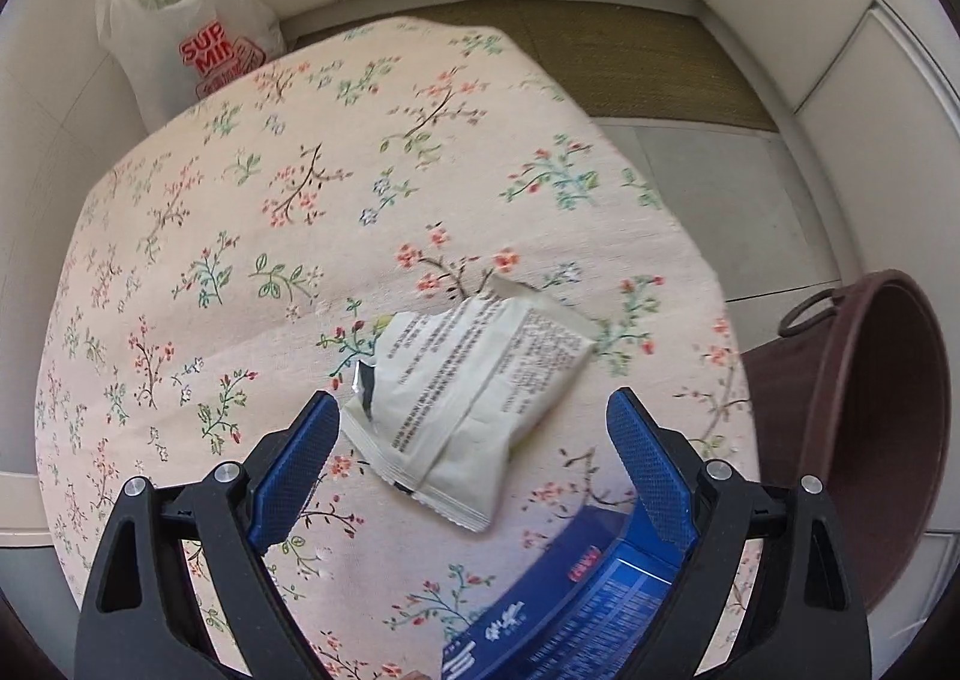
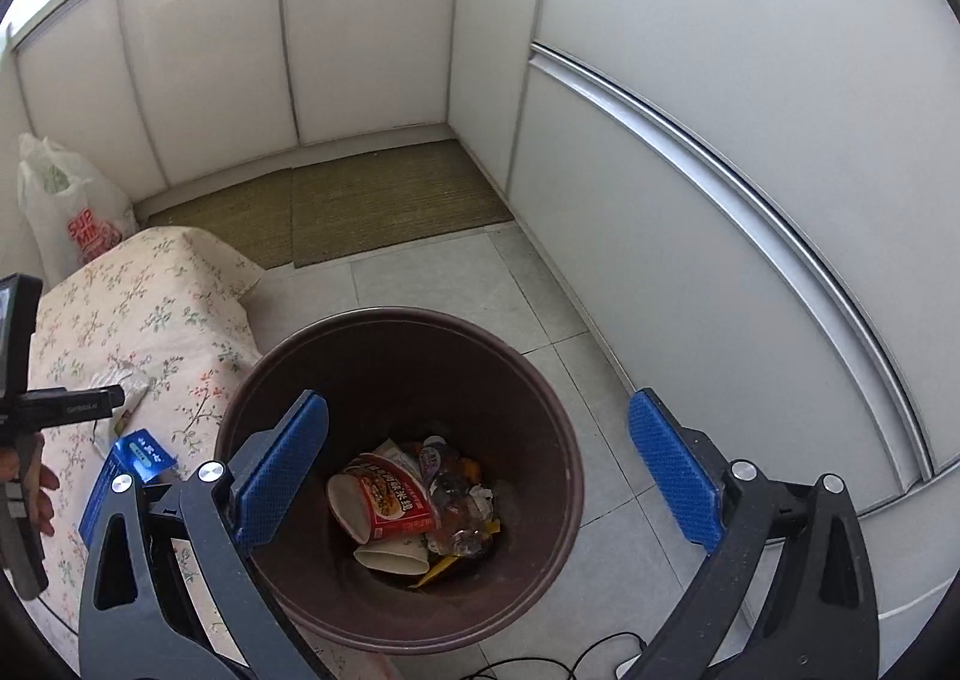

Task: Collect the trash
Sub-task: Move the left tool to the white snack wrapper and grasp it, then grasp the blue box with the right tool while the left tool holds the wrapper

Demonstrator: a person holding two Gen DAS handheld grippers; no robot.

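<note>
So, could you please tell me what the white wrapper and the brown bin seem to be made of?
White wrapper: likely thin plastic film, matte printed outside, with crimped seals and a silvery lining at the tear. Brown bin: probably moulded plastic, smooth with a dull sheen, though painted metal cannot be excluded.

Home balcony or utility nook, white cabinet doors (image 2: 360,38), tiled floor (image 2: 456,290), straw mat (image 2: 384,200), floral tablecloth (image 1: 288,236)
</note>
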